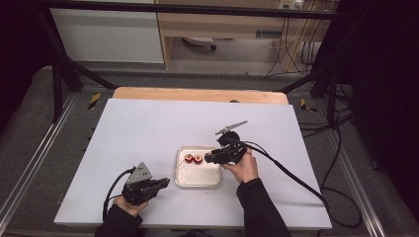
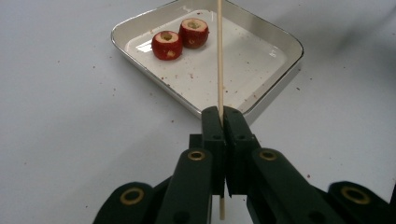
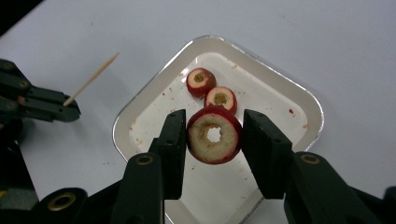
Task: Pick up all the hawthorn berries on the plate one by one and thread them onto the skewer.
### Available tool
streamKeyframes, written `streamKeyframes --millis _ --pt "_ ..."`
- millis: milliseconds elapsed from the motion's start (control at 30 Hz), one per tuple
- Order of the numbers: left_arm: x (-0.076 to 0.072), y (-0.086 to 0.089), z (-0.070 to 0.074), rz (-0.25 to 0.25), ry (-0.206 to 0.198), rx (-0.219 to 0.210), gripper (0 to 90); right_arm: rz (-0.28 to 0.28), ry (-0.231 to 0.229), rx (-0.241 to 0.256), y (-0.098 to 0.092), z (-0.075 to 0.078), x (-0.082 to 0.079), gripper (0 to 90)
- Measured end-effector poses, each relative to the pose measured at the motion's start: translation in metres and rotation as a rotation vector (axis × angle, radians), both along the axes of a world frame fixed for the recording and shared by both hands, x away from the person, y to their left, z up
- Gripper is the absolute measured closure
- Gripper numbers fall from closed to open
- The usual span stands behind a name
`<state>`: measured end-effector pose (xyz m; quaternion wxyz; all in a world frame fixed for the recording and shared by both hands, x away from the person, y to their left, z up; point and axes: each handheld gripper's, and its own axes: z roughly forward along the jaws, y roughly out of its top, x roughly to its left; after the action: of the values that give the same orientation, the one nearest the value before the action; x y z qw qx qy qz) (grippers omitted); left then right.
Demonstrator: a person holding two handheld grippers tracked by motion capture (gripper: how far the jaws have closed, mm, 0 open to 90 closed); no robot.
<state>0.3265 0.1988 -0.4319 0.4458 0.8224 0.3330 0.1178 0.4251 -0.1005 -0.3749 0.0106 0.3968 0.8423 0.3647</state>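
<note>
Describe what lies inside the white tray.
Inside the tray lie two cored red fruit pieces and crumbs. The right gripper holds a third piece, hiding the floor beneath.

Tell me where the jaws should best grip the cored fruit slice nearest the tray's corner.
Probably across its red skin, coming from above. The slice lies cut face up in the tray, touching a second slice on one side, so the jaws should straddle it along the free sides, leaving the cored hole clear.

A white table carries a shallow metal tray near its front.
</note>
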Motion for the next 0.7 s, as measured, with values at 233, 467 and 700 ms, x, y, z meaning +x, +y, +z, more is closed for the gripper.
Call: streamKeyframes --millis 233,467,700 --pt "-0.002 -0.006 -0.001 0.024 0.004 -0.005 88.5 -0.077 -0.042 0.162 -0.016 -0.003 -0.007 61.2" --pt "-0.004 -0.015 -0.002 0.051 0.012 -0.024 88.4 -0.164 -0.069 0.331 -0.029 -0.011 -0.013 61.3" --pt "-0.003 -0.025 -0.001 0.066 0.01 -0.049 88.4 -0.23 -0.089 0.458 -0.035 -0.02 -0.015 61.4"
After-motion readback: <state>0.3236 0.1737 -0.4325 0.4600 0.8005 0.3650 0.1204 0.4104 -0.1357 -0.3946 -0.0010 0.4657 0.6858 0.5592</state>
